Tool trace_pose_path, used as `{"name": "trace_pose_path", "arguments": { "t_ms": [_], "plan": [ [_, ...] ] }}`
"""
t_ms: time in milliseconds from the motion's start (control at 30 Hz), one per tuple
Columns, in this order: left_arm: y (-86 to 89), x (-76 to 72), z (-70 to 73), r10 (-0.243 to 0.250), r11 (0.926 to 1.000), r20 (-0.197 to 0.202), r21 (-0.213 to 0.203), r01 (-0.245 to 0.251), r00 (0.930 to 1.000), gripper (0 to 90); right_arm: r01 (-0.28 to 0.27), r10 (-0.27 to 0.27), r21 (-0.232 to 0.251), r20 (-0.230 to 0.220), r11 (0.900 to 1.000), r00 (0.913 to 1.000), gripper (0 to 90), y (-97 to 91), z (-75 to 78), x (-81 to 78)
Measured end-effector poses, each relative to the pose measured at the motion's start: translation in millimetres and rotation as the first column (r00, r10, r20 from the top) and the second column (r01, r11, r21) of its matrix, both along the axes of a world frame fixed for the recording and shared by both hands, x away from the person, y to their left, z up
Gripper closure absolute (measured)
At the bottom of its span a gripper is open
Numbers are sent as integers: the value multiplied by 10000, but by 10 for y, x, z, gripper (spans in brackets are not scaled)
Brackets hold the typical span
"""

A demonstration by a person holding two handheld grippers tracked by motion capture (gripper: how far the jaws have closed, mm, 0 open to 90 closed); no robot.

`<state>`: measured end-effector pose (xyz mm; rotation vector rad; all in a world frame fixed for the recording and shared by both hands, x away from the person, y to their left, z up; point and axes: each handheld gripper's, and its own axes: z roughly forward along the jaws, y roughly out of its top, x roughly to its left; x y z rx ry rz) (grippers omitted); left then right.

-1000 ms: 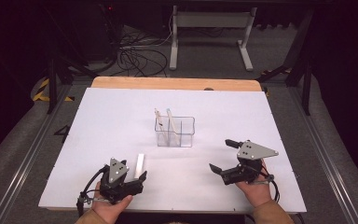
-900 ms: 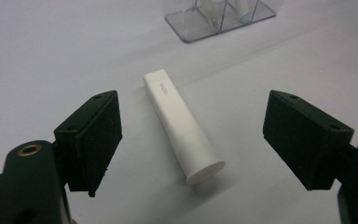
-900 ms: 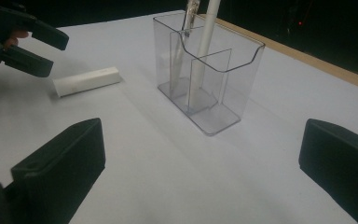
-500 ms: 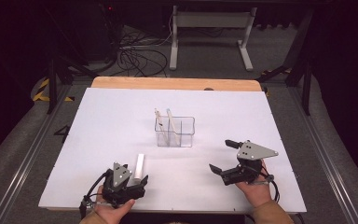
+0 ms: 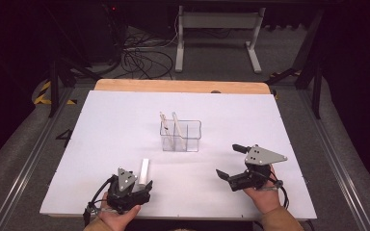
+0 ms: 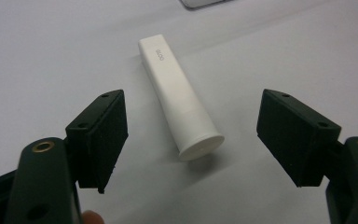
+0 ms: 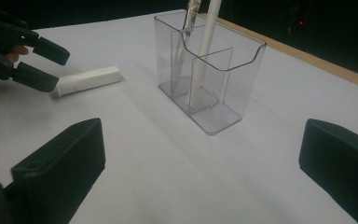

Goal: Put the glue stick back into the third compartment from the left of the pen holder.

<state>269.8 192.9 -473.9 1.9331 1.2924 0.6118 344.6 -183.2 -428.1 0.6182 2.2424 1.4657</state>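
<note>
The white tube (image 6: 179, 100) is seen lying flat on the white worktop (image 5: 101, 125) near its front edge, cap end toward the left claw (image 5: 144, 185), whose jaws have just been closing in but are held apart on either side of the cap, nothing pressed yet. Over at the right, the right claw (image 5: 231, 161) is kept wide apart and empty above the worktop. The clear organizer (image 5: 180, 135) with two pens (image 5: 176, 126) upright in it is set mid-worktop, well apart from the tube.
</note>
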Motion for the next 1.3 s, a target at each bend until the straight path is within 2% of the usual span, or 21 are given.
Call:
{"name": "trace_pose_path", "arguments": {
  "t_ms": [100, 300, 800, 1300],
  "plan": [
    [-11, 9, -9, 37, 10000, -82, -11, -38, 10000, 300, -5, 5, -19, -13, 10000, 10000, 6, 3, -3, 3],
    [15, 30, -26, 181, 9990, -345, -392, -194, 9992, 394, -11, 11, -27, -25, 10000, 10000, 6, 5, -6, 3],
    [-52, 59, -90, 389, 9992, -697, 81, -385, 9968, 531, -82, 81, -83, -35, 9999, 10000, 6, 13, -11, 4],
    [-85, 55, -117, 721, 9974, -843, 98, -715, 9938, 586, -123, 123, -182, -24, 9998, 9999, 6, 19, -15, 11]
  ]
}}
